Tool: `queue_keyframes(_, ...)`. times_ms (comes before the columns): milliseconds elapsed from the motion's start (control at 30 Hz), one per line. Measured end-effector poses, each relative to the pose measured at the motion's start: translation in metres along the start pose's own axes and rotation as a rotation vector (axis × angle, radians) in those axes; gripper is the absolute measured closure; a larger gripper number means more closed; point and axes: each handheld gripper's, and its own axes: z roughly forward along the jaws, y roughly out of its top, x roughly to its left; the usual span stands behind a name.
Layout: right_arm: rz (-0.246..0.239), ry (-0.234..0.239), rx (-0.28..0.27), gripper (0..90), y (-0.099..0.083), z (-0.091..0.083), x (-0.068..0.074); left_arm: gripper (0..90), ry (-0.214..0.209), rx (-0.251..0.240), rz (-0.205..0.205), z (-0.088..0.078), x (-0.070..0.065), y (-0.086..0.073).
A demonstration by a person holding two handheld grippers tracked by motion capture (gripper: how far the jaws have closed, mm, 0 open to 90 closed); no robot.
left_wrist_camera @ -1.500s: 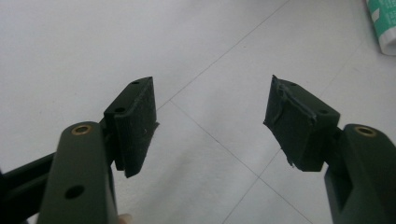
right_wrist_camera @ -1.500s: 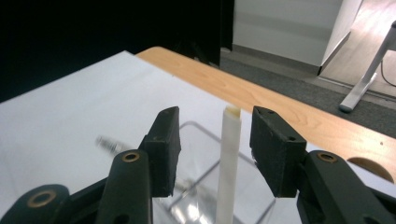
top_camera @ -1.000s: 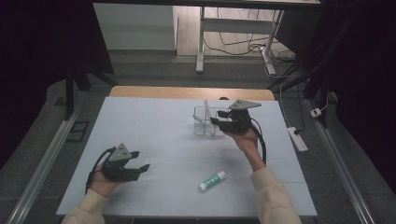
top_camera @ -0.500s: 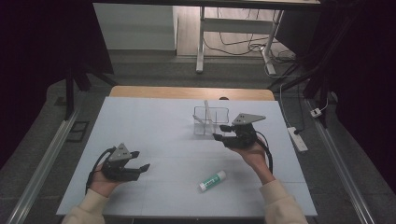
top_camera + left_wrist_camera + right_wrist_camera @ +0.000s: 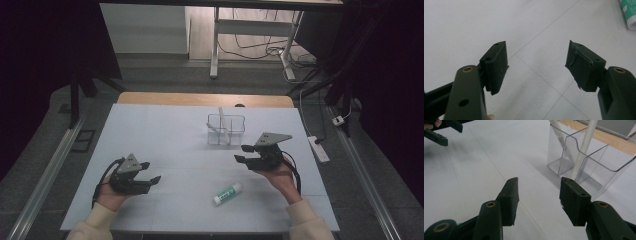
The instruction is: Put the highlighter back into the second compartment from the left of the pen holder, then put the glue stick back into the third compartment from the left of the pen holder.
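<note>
The right hand-held gripper [image 5: 244, 153] hangs just above the desk [image 5: 165, 135], near and to the right of the clear organiser [image 5: 226, 129], apart from it; its jaws stand about half apart and have just been opening a little, with nothing between them. In the right gripper view the organiser [image 5: 586, 160] rises beyond the jaws as a clear box split into compartments, with two white pens [image 5: 584, 147] leaning in it, one in the far-left cell and one against the middle divider, though which cell the second foot rests in is hard to make out through the plastic. The glue stick [image 5: 227, 193], white with a green label, lies flat on the desk near the front edge, to the near left of the right hand [image 5: 280, 175] and well apart from it. The left hand-held gripper [image 5: 150, 172] sits low at the near left of the desk, jaws wide and empty; in the left gripper view they frame bare desk, with an end of the glue stick [image 5: 629, 13] at the top right corner
</note>
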Motion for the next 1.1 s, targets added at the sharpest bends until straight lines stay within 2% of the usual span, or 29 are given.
queue_keyframes(267,-0.042,0.032,0.034,48.4,-0.003,-0.002,0.007,33.4,-0.002,-0.003,-0.001,0.0,0.0,0.0)
queue_keyframes(367,-0.06,0.03,0.058,48.1,-0.003,-0.001,0.009,33.4,-0.003,-0.002,-0.002,0.0,0.001,0.0)
queue_keyframes(833,-0.087,0.069,0.115,47.5,-0.008,0.002,0.014,33.3,-0.007,0.005,0.001,0.001,0.001,-0.001)
queue_keyframes(1100,-0.136,0.093,0.172,46.2,-0.006,0.003,0.018,33.3,-0.008,0.004,0.003,0.001,0.001,-0.001)
